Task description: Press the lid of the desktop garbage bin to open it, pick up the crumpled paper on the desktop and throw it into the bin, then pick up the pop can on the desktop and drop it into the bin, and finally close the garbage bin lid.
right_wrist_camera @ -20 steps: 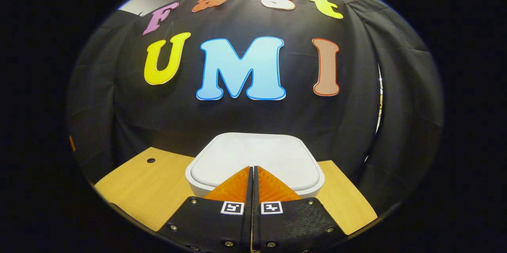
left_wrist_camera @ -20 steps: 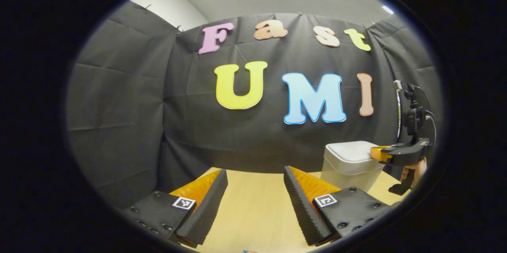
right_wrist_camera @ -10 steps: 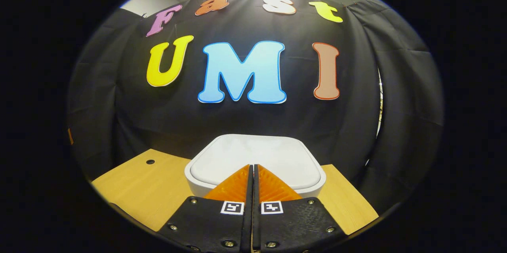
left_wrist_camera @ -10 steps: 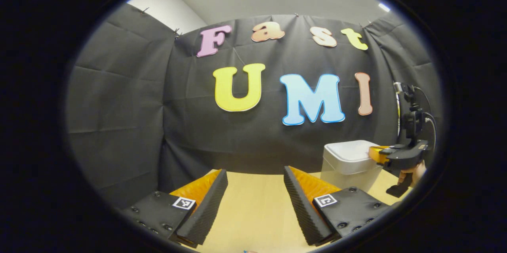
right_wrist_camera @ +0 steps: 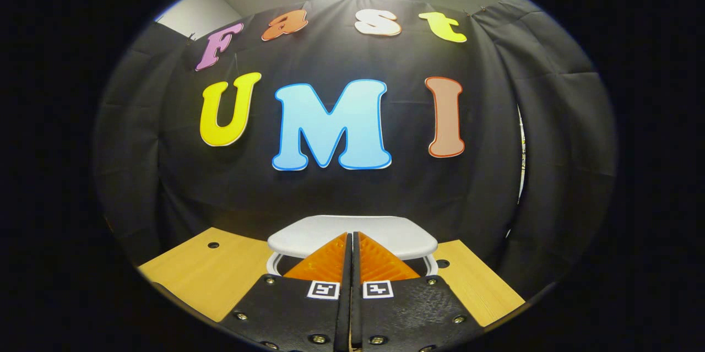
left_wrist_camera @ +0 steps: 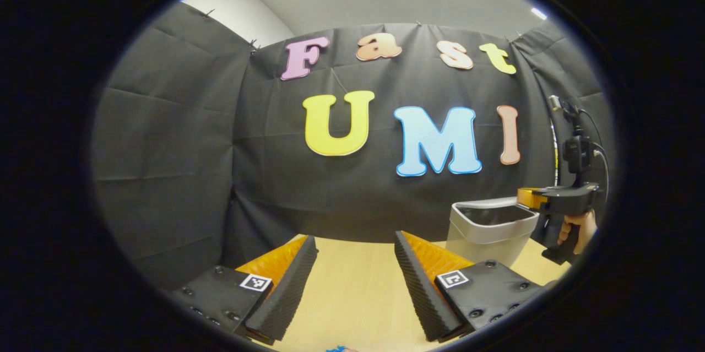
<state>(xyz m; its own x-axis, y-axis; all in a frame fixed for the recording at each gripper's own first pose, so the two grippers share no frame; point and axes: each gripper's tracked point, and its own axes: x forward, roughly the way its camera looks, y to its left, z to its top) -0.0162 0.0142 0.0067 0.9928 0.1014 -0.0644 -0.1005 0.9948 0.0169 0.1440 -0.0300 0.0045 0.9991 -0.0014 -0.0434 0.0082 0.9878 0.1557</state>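
The white desktop bin [left_wrist_camera: 487, 239] stands at the right of the wooden table, its dark inside showing under the raised lid [left_wrist_camera: 484, 202]. My right gripper [left_wrist_camera: 521, 196], held by a hand [left_wrist_camera: 575, 226], hovers just above the bin's right rim. In the right gripper view the lid [right_wrist_camera: 385, 236] has sprung up and tilts away, with the bin's rim [right_wrist_camera: 274, 265] below it. My right gripper [right_wrist_camera: 351, 234] is shut on nothing, its tips just in front of the lid. My left gripper [left_wrist_camera: 352, 261] stands open over the bare table, left of the bin.
The light wooden table [right_wrist_camera: 204, 275] has a small hole [right_wrist_camera: 213, 244] at the left and another [right_wrist_camera: 442, 264] right of the bin. Black cloth walls close the back and sides. A small blue bit [left_wrist_camera: 335, 348] peeks in at the bottom edge.
The bin's lid, flat and shut before, has popped up. My right gripper has lifted off it. The left gripper has hardly moved.
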